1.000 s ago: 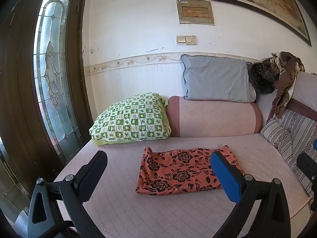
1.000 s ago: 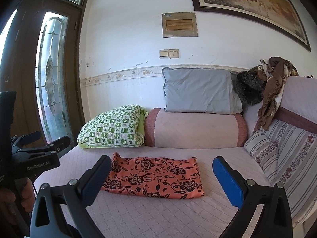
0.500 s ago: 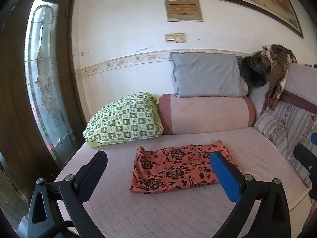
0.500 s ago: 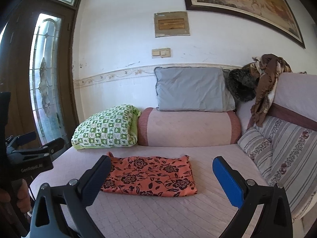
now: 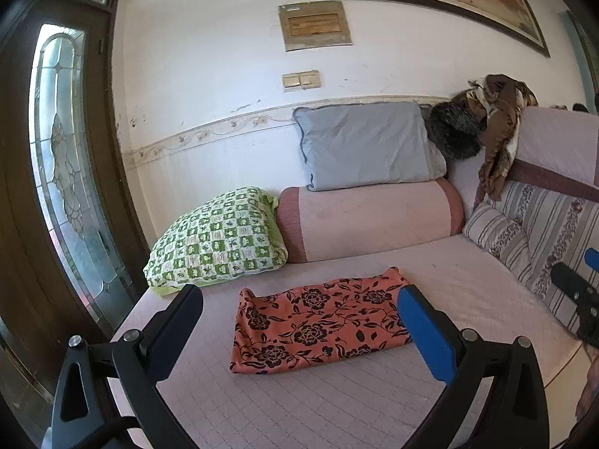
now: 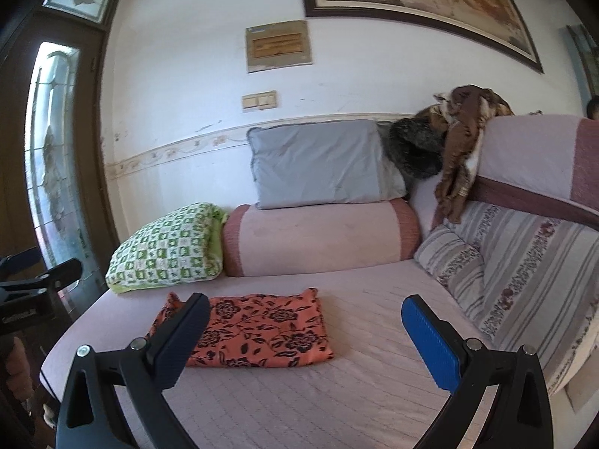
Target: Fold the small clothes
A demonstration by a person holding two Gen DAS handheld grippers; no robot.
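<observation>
An orange cloth with black flowers (image 5: 318,321) lies folded flat into a rectangle on the pink quilted daybed (image 5: 468,292). It also shows in the right wrist view (image 6: 258,329). My left gripper (image 5: 299,333) is open and empty, held back from the bed, with the cloth seen between its fingers. My right gripper (image 6: 303,340) is open and empty, held back from the bed, to the right of the cloth. The right gripper's tip shows at the right edge of the left wrist view (image 5: 576,292). The left gripper shows at the left edge of the right wrist view (image 6: 33,284).
A green checked pillow (image 5: 221,239), a pink bolster (image 5: 370,220) and a grey pillow (image 5: 363,146) lie along the back wall. Striped cushions (image 6: 520,277) and brown clothes (image 6: 460,149) are on the right. A glass-panelled door (image 5: 63,172) stands on the left.
Both grippers have drawn back and tilted up from the bed, so the cloth looks smaller and lower in both views. The cloth has not moved.
</observation>
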